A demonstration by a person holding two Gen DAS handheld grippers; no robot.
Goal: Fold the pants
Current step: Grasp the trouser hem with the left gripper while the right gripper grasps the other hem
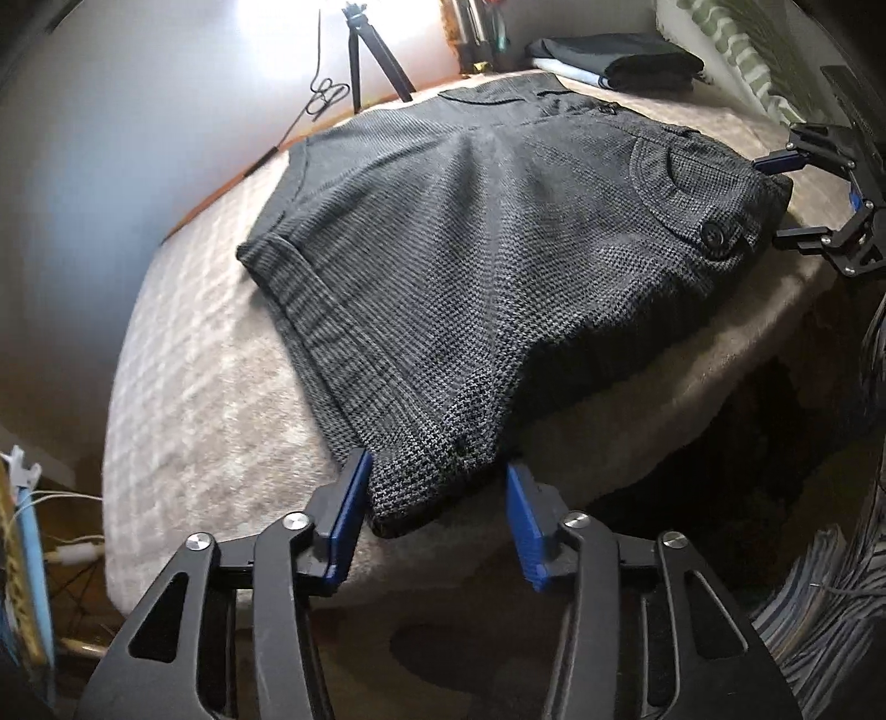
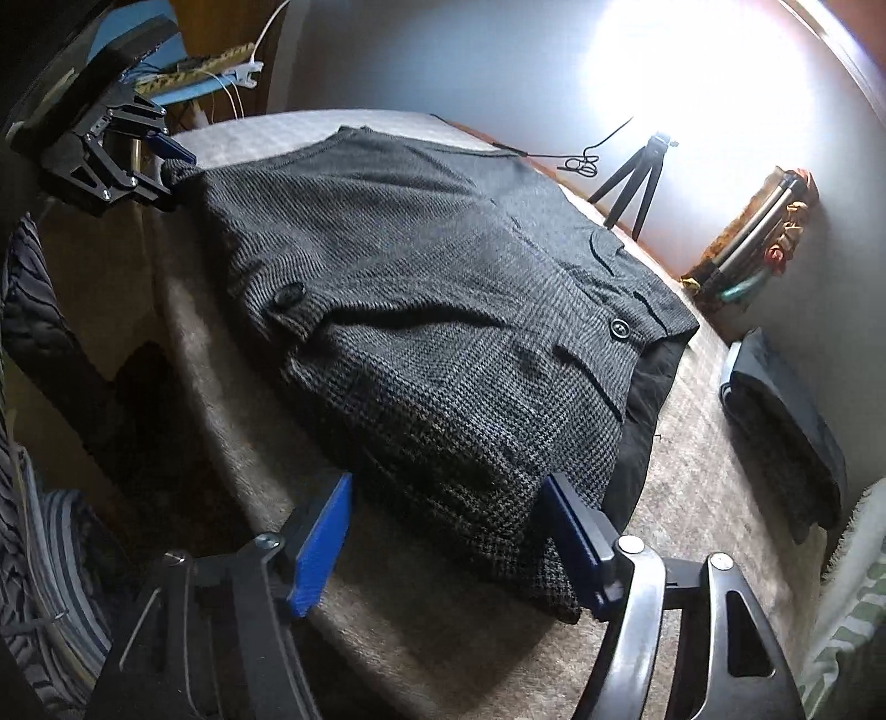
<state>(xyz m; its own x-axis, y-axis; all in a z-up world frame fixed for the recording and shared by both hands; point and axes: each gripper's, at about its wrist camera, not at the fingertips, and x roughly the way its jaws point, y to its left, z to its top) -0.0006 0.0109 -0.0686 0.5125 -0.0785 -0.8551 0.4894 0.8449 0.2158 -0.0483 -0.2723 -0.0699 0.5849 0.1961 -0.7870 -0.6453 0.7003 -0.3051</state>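
Dark grey houndstooth pants (image 1: pixel 470 266) lie spread flat on a beige blanket-covered table (image 1: pixel 221 415). My left gripper (image 1: pixel 437 482) is open, its blue pads on either side of a leg hem corner at the near edge. My right gripper (image 2: pixel 448 504) is open around the waistband corner of the pants (image 2: pixel 432 343). In the left wrist view the right gripper (image 1: pixel 775 194) shows at the far right by the buttoned pocket. In the right wrist view the left gripper (image 2: pixel 166 166) shows at the upper left at the hem.
A small black tripod (image 1: pixel 365 50) stands behind the table, also in the right wrist view (image 2: pixel 637 183). Folded dark clothes (image 1: pixel 626 58) lie at the far end, seen at right in the right wrist view (image 2: pixel 786 421). A striped fabric (image 1: pixel 819 598) hangs below the table edge.
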